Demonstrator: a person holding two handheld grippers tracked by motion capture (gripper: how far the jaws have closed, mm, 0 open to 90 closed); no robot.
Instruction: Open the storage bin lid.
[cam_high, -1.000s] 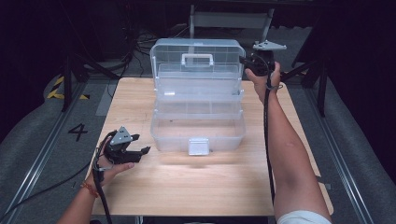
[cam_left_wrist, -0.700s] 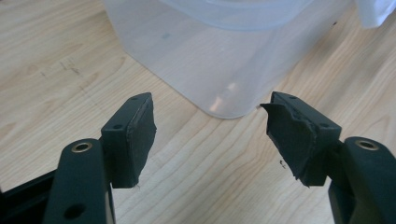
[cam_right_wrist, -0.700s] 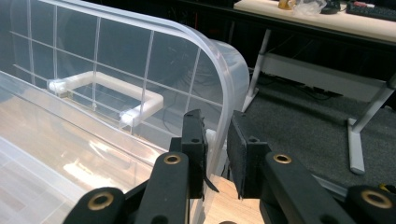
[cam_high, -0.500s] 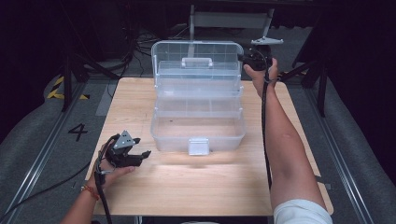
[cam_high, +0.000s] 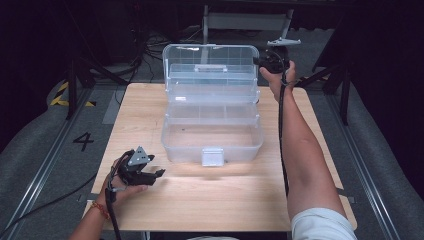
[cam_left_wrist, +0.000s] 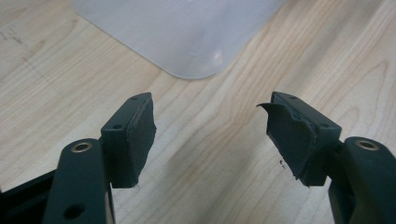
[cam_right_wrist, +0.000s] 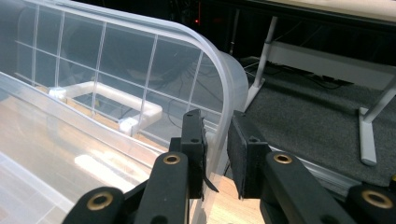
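Legible markings: a single dark digit "4" (cam_high: 83, 141), painted on the grey floor strip at the left of the high view, just beside the left edge of the light wooden table (cam_high: 150, 105). No other text, label, brand or sign can be read in the high view or either gripper view.

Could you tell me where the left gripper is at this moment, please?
In the high view the left gripper sits low over the wooden table at near left, just short of the clear plastic box's front left corner, jaws open and empty.
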